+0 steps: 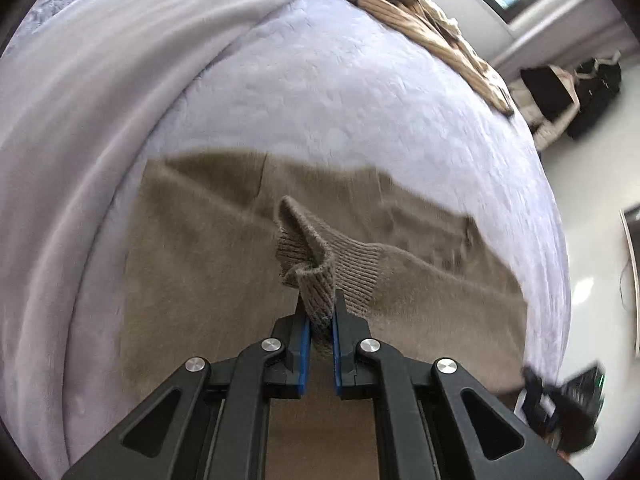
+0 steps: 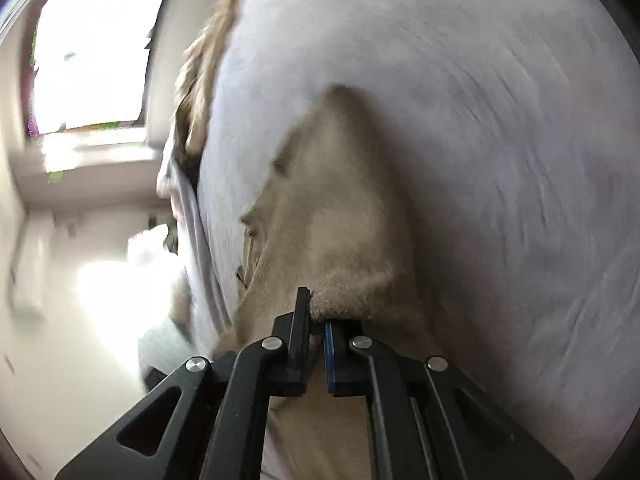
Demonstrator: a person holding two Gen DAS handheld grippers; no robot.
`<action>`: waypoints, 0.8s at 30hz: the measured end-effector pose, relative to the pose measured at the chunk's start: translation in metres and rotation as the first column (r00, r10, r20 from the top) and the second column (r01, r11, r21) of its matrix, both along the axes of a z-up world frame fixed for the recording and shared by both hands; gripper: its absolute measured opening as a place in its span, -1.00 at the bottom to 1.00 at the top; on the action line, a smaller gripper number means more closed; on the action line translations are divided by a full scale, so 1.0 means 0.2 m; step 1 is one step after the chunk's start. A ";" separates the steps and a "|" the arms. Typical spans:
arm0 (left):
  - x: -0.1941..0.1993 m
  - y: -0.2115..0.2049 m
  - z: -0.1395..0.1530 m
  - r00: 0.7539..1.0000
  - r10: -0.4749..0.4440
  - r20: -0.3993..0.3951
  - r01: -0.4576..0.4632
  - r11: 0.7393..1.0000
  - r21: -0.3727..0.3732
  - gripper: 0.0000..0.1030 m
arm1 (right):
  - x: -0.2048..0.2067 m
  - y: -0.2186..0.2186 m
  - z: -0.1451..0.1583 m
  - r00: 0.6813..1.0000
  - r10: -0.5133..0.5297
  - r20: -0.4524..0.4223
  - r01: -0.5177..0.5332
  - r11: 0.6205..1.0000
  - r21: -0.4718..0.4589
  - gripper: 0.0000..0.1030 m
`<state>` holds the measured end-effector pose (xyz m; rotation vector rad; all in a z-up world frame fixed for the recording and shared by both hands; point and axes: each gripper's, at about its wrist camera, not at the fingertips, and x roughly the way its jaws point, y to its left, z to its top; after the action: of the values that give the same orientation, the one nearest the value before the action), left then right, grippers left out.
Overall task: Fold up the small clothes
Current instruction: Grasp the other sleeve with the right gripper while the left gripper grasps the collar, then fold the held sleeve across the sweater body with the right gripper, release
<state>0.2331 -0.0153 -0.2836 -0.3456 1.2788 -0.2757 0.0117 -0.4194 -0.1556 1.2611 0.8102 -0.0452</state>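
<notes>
Under the left wrist camera, the left gripper (image 1: 320,312) has its jaws clamped on the ribbed cuff (image 1: 320,264) of a taupe knit sweater (image 1: 192,272), which lies mostly flat on a pale lavender bedspread (image 1: 340,92); the cuff stands bunched above the blue pads while its sleeve trails off to the right across the body of the garment. To do this fold well, I judge the cuff should be carried low and straight across the body so the sleeve lays down without a twist, and let go only once the knit rests flat. A thick roll of lavender blanket (image 1: 80,128) runs along the left side of the sweater and could catch a wide swing, while a second tan garment (image 1: 420,12) lies crumpled at the far edge of the bed, well apart. Near the lower right corner the other gripper shows only as a dark blur. From the right wrist camera, heavily smeared by motion, the right gripper (image 2: 318,320) has its jaws drawn together on a fuzzy edge of the same sweater (image 2: 340,200), with a little cloth nipped between the pads; this grip looks thin and may slip if pulled hard. Beyond the bed's left edge are a bright window (image 2: 88,52) and pale floor (image 2: 80,320).
</notes>
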 end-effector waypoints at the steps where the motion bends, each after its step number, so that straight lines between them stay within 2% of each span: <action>1: -0.03 -0.01 -0.04 1.000 -0.023 -0.008 0.023 0.999 0.031 -0.82 | 0.02 0.00 0.01 0.999 0.034 -0.020 -0.035 0.998 -0.050 -0.88; 2: -0.05 -0.01 -0.08 0.999 -0.036 -0.023 0.037 0.998 0.056 -0.82 | 0.04 -0.01 0.00 0.995 0.071 -0.064 -0.077 0.992 -0.100 -0.88; 5: -0.09 0.01 -0.14 0.999 -0.035 -0.031 0.037 0.997 0.073 -0.79 | 0.07 -0.02 -0.11 0.985 0.103 -0.140 -0.117 0.989 -0.092 -0.88; 7: -0.10 0.04 -0.11 1.000 -0.005 -0.006 0.006 0.992 0.129 -0.41 | 0.08 -0.03 -0.13 0.984 0.113 -0.139 -0.126 0.988 -0.093 -0.88; 8: -0.09 0.06 -0.08 1.000 0.013 0.017 -0.016 0.978 0.208 -0.30 | 0.08 -0.03 -0.12 0.983 0.118 -0.137 -0.133 0.986 -0.103 -0.88; 10: -0.08 0.13 -0.05 0.998 0.052 0.038 -0.060 0.954 0.293 0.38 | 0.08 -0.03 -0.12 0.981 0.131 -0.143 -0.149 0.981 -0.121 -0.88; 11: -0.07 0.17 -0.03 0.997 0.068 0.032 -0.075 0.951 0.301 0.48 | 0.09 -0.04 -0.12 0.980 0.133 -0.147 -0.151 0.981 -0.118 -0.88; 13: -0.06 0.21 -0.02 0.997 0.071 0.015 -0.072 0.950 0.304 0.51 | 0.12 -0.02 -0.10 0.979 0.133 -0.157 -0.152 0.982 -0.111 -0.84; 15: -0.06 0.22 0.00 0.998 0.055 0.006 -0.054 0.944 0.324 0.51 | 0.11 -0.01 -0.08 0.972 0.148 -0.180 -0.172 0.978 -0.122 -0.68; 16: -0.05 0.22 0.00 0.999 0.043 0.000 -0.041 0.945 0.325 0.51 | 0.10 0.00 -0.06 0.968 0.162 -0.192 -0.190 0.972 -0.137 -0.44; 17: -0.05 0.21 0.00 1.000 0.030 -0.008 -0.026 0.947 0.322 0.51 | 0.11 0.03 -0.04 0.965 0.174 -0.198 -0.206 0.967 -0.151 -0.09; 18: -0.05 0.19 0.00 1.000 0.016 -0.013 -0.011 0.947 0.320 0.51 | 0.09 0.04 -0.02 0.963 0.182 -0.197 -0.215 0.964 -0.159 0.01; 23: -0.06 0.11 0.04 1.000 -0.026 0.008 0.023 0.956 0.294 0.53 | 0.04 0.02 0.13 0.968 0.153 -0.196 -0.207 0.933 -0.295 0.04; 24: -0.04 0.09 0.03 0.999 -0.033 0.005 0.030 0.957 0.289 0.74 | 0.03 -0.01 0.13 0.970 0.136 -0.202 -0.194 0.932 -0.306 0.04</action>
<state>0.2244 0.0023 -0.2769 -0.0736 1.2948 -0.1143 0.0186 -0.4212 -0.1293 0.8823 1.0170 -0.1506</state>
